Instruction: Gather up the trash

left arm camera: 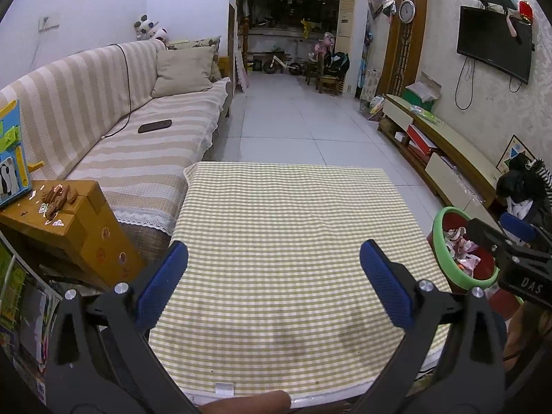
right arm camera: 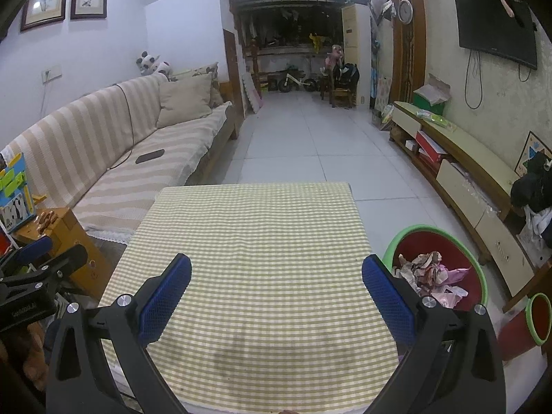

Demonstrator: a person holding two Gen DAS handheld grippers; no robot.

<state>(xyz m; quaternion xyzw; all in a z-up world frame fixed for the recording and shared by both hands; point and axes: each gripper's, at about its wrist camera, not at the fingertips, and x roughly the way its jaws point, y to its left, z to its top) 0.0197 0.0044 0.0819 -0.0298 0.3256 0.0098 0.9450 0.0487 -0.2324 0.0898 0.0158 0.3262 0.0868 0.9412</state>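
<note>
- Checked cloth covers the desk [left arm camera: 293,241], and no trash is seen on it.
- Crumpled trash [right arm camera: 431,276] is gathered in the red bin [right arm camera: 477,269], on the floor just right of the desk.
- Left claw [left arm camera: 274,283] and right claw [right arm camera: 276,293] are both held spread, gripping nothing.
- Right claw is judged nearer the bin.

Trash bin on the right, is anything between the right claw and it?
Nothing visible blocks it. The right claw hangs open over the checkered table, and the bin sits just past the table's right edge, crumpled paper inside.
</note>
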